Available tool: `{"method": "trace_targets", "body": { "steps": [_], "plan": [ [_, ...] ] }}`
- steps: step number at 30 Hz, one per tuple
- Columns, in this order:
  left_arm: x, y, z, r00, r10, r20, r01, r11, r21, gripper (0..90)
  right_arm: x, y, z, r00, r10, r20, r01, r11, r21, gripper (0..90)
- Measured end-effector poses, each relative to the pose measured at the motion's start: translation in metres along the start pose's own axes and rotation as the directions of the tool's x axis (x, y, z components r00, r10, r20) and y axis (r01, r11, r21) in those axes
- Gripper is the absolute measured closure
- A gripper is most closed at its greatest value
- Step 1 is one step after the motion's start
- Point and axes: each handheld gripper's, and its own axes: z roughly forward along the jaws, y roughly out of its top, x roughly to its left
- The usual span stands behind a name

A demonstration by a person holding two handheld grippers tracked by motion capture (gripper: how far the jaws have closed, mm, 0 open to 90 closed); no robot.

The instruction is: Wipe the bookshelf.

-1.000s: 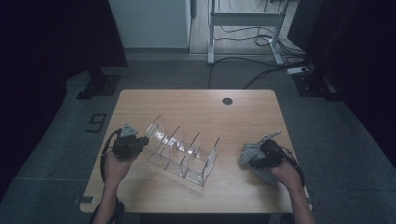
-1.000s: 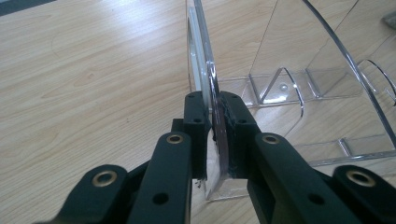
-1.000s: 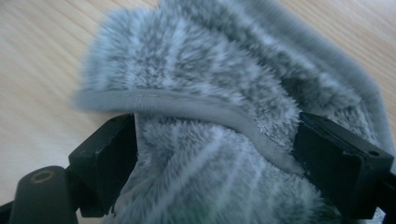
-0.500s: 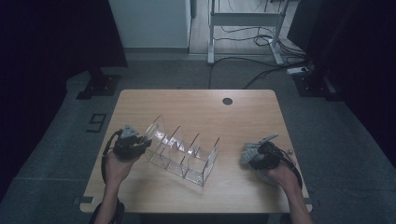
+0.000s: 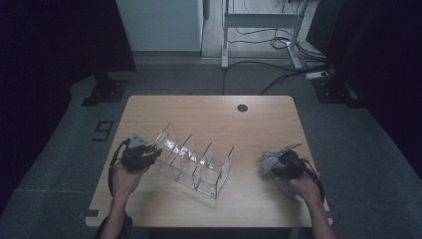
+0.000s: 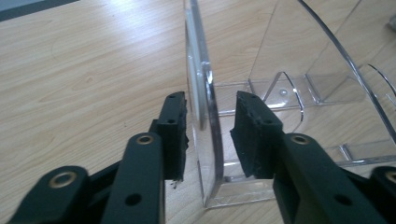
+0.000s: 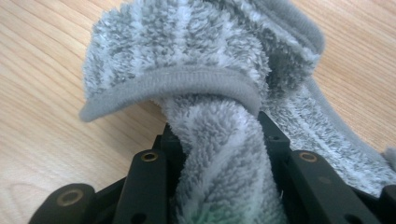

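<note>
Left gripper [image 6: 208, 128] is straddling the clear rack [image 5: 196, 162] wall, jaws slightly apart; right gripper [image 7: 219, 140], jaws just closing, is clamping the grey towel [image 7: 187, 56].

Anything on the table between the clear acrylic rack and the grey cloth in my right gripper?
No. In the high view, only bare wood of the table lies between the acrylic rack and the grey cloth.

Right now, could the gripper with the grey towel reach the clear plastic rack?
Probably yes. Bare table lies between the right gripper, closed on the grey towel, and the clear rack. The left gripper already straddles the rack's far end wall.
</note>
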Motion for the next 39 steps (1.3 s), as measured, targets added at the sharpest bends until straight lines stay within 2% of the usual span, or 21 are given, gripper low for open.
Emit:
{"method": "trace_targets", "body": {
  "steps": [3,5,6,8,10,12,16,21,24,25,28,31,32,35,37,39],
  "plan": [
    [-0.001,-0.002,0.003,0.9998,0.02,0.007,-0.02,0.9997,0.013,70.0,0.0,0.001,-0.007,0.9998,0.006,-0.016,-0.006,0.999,-0.031,63.2],
    [-0.001,-0.002,0.003,0.9998,0.017,0.01,-0.018,0.9998,0.011,72.1,0.0,0.001,-0.01,0.9997,0.002,-0.024,-0.003,0.999,-0.047,63.2],
    [0.0,-0.002,0.002,0.9998,0.02,0.005,-0.02,0.9997,0.011,73.7,0.0,0.003,-0.016,0.9991,0.0,-0.043,-0.003,0.997,-0.077,63.2],
    [0.0,-0.003,0.002,0.9999,0.015,-0.002,-0.015,0.9999,0.005,75.8,0.002,0.005,-0.021,0.9988,0.002,-0.048,-0.007,0.995,-0.101,63.2],
    [0.0,-0.003,0.002,0.9999,0.014,-0.004,-0.014,0.9999,0.006,77.0,0.002,0.006,-0.024,0.9986,0.003,-0.054,-0.009,0.994,-0.11,63.2],
    [0.002,-0.004,0.002,0.9999,0.007,-0.008,-0.007,1.0,0.004,81.0,0.006,0.009,-0.032,0.9978,-0.008,-0.065,-0.001,0.99,-0.138,63.2],
    [0.001,-0.004,0.002,0.9999,0.005,-0.013,-0.005,1.0,0.002,82.4,0.013,0.015,-0.041,0.9966,-0.032,-0.076,0.019,0.987,-0.161,63.2],
    [0.001,-0.004,0.002,0.9999,0.005,-0.012,-0.005,1.0,0.001,82.7,0.022,0.021,-0.047,0.9945,-0.06,-0.085,0.044,0.983,-0.178,63.1],
    [0.002,-0.004,0.002,0.9999,0.009,-0.012,-0.009,1.0,0.001,82.8,0.033,0.029,-0.051,0.9907,-0.092,-0.1,0.072,0.98,-0.186,63.1],
    [0.002,-0.004,0.002,0.9999,0.009,-0.012,-0.009,1.0,0.001,82.8,0.033,0.029,-0.051,0.9907,-0.092,-0.1,0.072,0.98,-0.186,63.1],
    [0.001,-0.004,0.003,0.9999,0.009,-0.011,-0.009,1.0,0.0,82.9,0.045,0.037,-0.052,0.9856,-0.129,-0.11,0.105,0.975,-0.196,63.0],
    [0.001,-0.003,0.003,0.9999,0.012,-0.011,-0.012,0.9999,0.001,82.9,0.05,0.041,-0.052,0.9838,-0.139,-0.113,0.115,0.973,-0.198,62.9],
    [0.001,-0.003,0.003,0.9998,0.014,-0.012,-0.014,0.9999,0.002,83.0,0.054,0.045,-0.052,0.9816,-0.155,-0.112,0.129,0.969,-0.208,62.9],
    [0.001,-0.003,0.003,0.9998,0.016,-0.012,-0.016,0.9999,0.003,83.1,0.059,0.048,-0.052,0.9792,-0.162,-0.122,0.135,0.969,-0.208,62.9],
    [0.001,-0.003,0.003,0.9998,0.016,-0.012,-0.016,0.9999,0.003,83.1,0.067,0.054,-0.051,0.9748,-0.188,-0.12,0.159,0.963,-0.218,62.7],
    [0.001,-0.003,0.003,0.9997,0.018,-0.013,-0.018,0.9998,0.002,83.2,0.069,0.056,-0.051,0.9744,-0.19,-0.12,0.161,0.962,-0.219,62.7]
  ]
}}
